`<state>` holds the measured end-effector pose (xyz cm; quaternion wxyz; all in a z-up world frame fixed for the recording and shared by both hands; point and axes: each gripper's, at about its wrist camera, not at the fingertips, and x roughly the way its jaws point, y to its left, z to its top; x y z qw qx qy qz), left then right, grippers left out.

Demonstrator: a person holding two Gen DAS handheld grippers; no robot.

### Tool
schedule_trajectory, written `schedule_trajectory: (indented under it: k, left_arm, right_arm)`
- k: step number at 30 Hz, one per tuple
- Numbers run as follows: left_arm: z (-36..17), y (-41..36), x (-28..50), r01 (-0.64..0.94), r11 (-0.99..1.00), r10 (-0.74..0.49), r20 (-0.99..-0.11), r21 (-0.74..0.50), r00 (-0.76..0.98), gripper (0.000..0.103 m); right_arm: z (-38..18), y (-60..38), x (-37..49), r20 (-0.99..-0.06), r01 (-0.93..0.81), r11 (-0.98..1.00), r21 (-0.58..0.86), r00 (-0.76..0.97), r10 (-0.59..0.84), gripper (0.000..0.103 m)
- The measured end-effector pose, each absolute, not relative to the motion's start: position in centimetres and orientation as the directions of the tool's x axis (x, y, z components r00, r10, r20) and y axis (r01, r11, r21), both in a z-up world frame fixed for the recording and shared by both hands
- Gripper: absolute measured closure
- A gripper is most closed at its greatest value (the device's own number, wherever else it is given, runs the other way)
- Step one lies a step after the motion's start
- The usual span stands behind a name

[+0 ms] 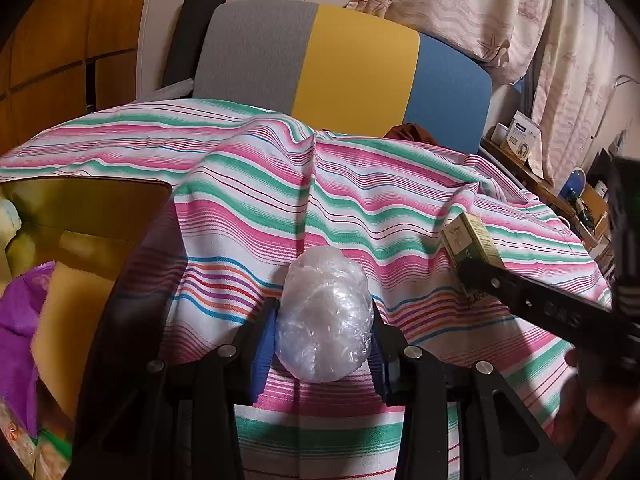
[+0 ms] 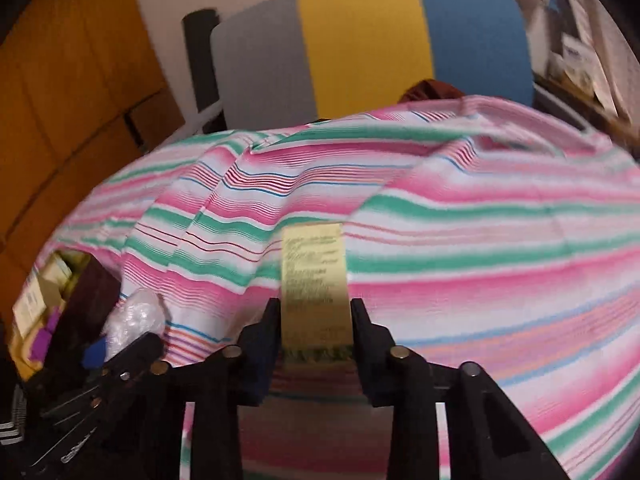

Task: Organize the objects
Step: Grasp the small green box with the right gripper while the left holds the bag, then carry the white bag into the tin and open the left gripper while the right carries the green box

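Note:
A crumpled bundle of clear plastic film [image 1: 324, 320] sits between the jaws of my left gripper [image 1: 324, 308], which is shut on it just above the striped cloth [image 1: 280, 184]. In the right wrist view the same bundle [image 2: 136, 316] and the left gripper [image 2: 120, 340] show at the lower left. My right gripper [image 2: 316, 304] is shut on a small yellow-green printed box [image 2: 314, 272], its pads against both long sides. From the left wrist that box [image 1: 472, 244] and the right gripper [image 1: 470, 276] lie to the right, over the cloth.
An open cardboard box [image 1: 80, 208] at the left holds a purple cloth [image 1: 20, 320] and a yellow sponge [image 1: 68, 320]. A grey, yellow and blue chair back [image 1: 352, 64] rises behind the cloth. A cluttered wooden shelf [image 1: 520, 140] stands at the right.

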<state>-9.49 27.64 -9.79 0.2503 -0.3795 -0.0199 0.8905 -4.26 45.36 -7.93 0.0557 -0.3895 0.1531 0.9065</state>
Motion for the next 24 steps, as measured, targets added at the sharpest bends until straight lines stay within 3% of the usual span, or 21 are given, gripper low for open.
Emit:
schedule_trajectory:
  k: [10, 24]
  left_arm:
    - [-9.8, 27.6, -9.4, -0.431, -0.873, 0.462, -0.666, -0.226, -0.586, 0.062]
    - [-7.2, 25.8, -6.2, -0.458, -0.864, 0.488, -0.575, -0.211, -0.656, 0.062]
  right_arm:
    - [-7.6, 43.8, 2.5, -0.655, -0.297, -0.890, 0.347, -0.756, -0.003, 0.073]
    - [-7.8, 42.0, 4.9, -0.626, -0.363, -0.891, 0.273, -0.770, 0.121, 0.073]
